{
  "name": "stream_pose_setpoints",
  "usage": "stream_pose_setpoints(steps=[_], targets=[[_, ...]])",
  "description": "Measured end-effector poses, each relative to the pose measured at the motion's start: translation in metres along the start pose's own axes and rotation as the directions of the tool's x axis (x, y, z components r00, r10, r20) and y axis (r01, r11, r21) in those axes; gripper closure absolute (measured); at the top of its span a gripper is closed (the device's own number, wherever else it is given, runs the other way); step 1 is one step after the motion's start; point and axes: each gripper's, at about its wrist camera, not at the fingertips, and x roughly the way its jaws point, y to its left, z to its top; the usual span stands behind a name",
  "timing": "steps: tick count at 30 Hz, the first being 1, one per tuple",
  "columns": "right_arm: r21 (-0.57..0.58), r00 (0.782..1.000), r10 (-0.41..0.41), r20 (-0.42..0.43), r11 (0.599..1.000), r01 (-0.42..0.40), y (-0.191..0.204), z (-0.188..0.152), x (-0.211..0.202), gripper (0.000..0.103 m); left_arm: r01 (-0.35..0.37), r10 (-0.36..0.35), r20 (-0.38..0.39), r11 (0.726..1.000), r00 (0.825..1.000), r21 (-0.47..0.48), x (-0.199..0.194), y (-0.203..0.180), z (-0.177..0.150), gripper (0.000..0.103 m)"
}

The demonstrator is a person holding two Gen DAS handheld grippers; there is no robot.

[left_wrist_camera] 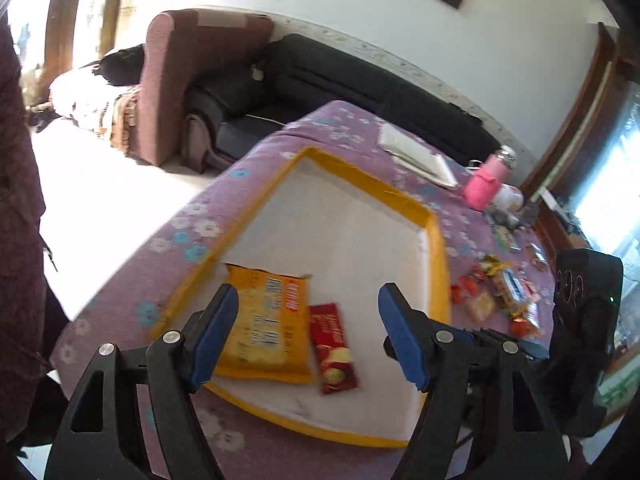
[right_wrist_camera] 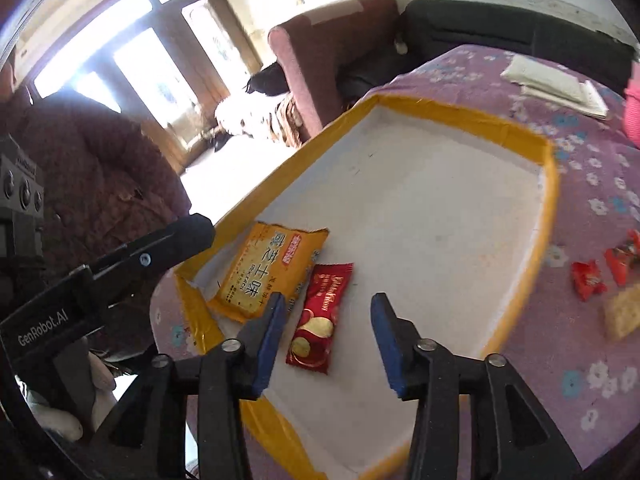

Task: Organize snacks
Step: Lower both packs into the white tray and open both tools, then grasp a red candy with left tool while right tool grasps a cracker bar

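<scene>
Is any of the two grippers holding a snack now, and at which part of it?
Nothing is held. The left gripper and right gripper are both open above the tray; the red packet lies free there.

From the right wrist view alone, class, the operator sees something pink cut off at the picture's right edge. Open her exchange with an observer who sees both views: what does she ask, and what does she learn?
Operator: What is that pink thing at my edge?
Observer: A pink bottle with a silver cap, standing on the purple flowered cloth just past the white papers.
Operator: I see the left tongs only from the side. Are they holding anything?
Observer: No. The left tongs are open and empty, above the yellow-rimmed white tray.
</scene>
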Motion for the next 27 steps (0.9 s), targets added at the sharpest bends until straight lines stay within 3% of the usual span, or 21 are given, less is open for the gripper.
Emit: stream_pose_setpoints(steps=[4, 9, 12, 17, 20, 25, 27], targets=[[0.063, 0.996, -0.053, 0.074, 0.997, 0.048, -0.046, -0.012, -0.05, 0.053, 0.11, -0.107, -0.042, 0.992, 0.993, 0.06, 0.002, -0.039, -0.009, 0.03], [0.178, 0.965, -0.241, 0.106, 0.959, 0.22, -0.13, -0.027, -0.102, 0.051, 0.169, -0.161, -0.075, 0.98, 0.984, 0.107, 0.01, -0.082, -0.02, 0.03], [0.27, 0.955, -0.278, 0.104, 0.932, 0.242, -0.173, -0.041, -0.121, 0.049, 0.179, -0.167, -0.103, 0.977, 0.98, 0.114, 0.019, -0.1, -0.027, 0.03], [0.377, 0.975, -0.207, 0.081, 0.912, 0.162, -0.198, -0.051, -0.103, 0.049, 0.172, -0.158, -0.127, 0.98, 0.979, 0.102, 0.025, -0.116, -0.032, 0.03], [0.418, 0.977, -0.203, 0.065, 0.895, 0.158, -0.204, -0.047, -0.082, 0.049, 0.162, -0.148, -0.133, 0.981, 0.98, 0.105, 0.024, -0.12, -0.034, 0.03], [0.499, 0.953, -0.302, 0.024, 0.83, 0.25, -0.213, -0.026, -0.049, 0.047, 0.146, -0.131, -0.127, 0.981, 0.983, 0.125, 0.018, -0.123, -0.035, 0.03], [0.488, 0.93, -0.368, 0.01, 0.813, 0.317, -0.207, -0.016, -0.041, 0.047, 0.143, -0.126, -0.127, 0.98, 0.984, 0.137, 0.018, -0.124, -0.036, 0.03]])
